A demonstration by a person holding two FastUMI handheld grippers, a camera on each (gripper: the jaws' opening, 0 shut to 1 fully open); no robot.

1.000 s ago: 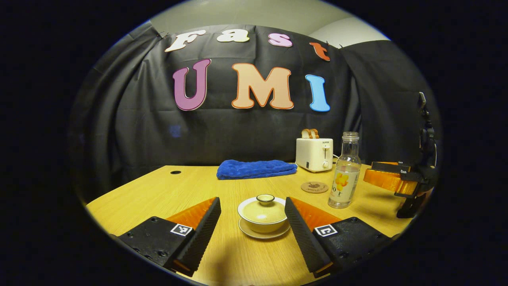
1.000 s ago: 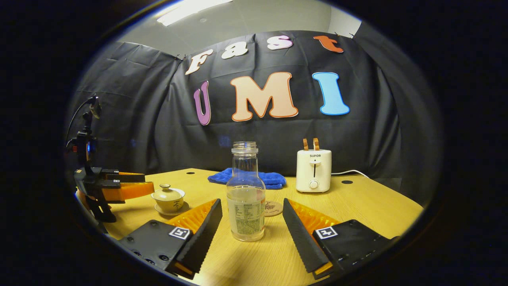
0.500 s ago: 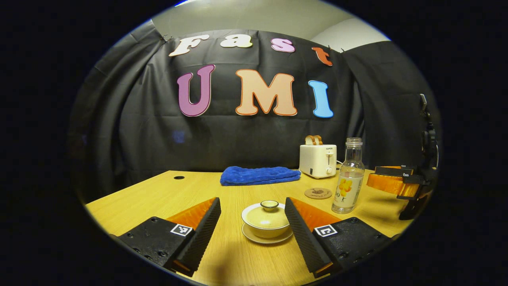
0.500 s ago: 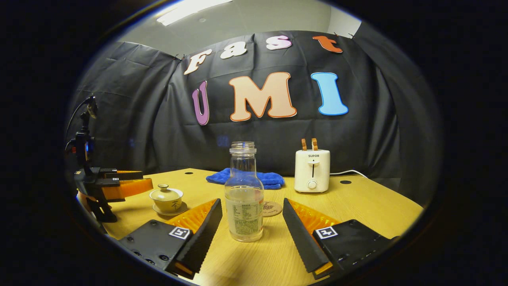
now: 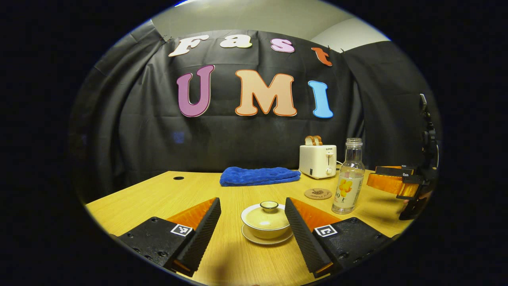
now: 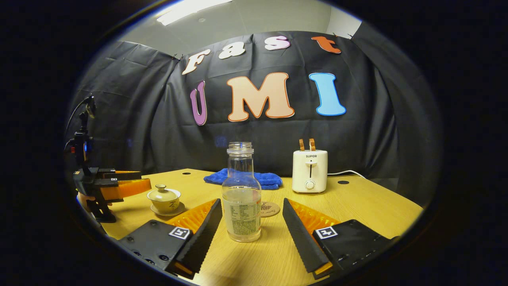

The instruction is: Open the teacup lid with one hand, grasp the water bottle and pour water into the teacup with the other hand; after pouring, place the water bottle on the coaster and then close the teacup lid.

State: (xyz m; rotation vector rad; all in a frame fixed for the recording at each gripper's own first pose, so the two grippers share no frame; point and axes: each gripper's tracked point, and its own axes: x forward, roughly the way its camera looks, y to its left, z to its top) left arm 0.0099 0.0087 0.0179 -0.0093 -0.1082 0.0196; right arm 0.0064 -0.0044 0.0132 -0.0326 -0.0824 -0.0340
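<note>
With both grippers spread wide, your left gripper frames the lidded teacup on the desk: pinch its small, likely slippery knob gently, and take the part-full glass bottle at its waist.

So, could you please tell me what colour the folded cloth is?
Blue; the folded cloth shows best in the left gripper view.
</note>
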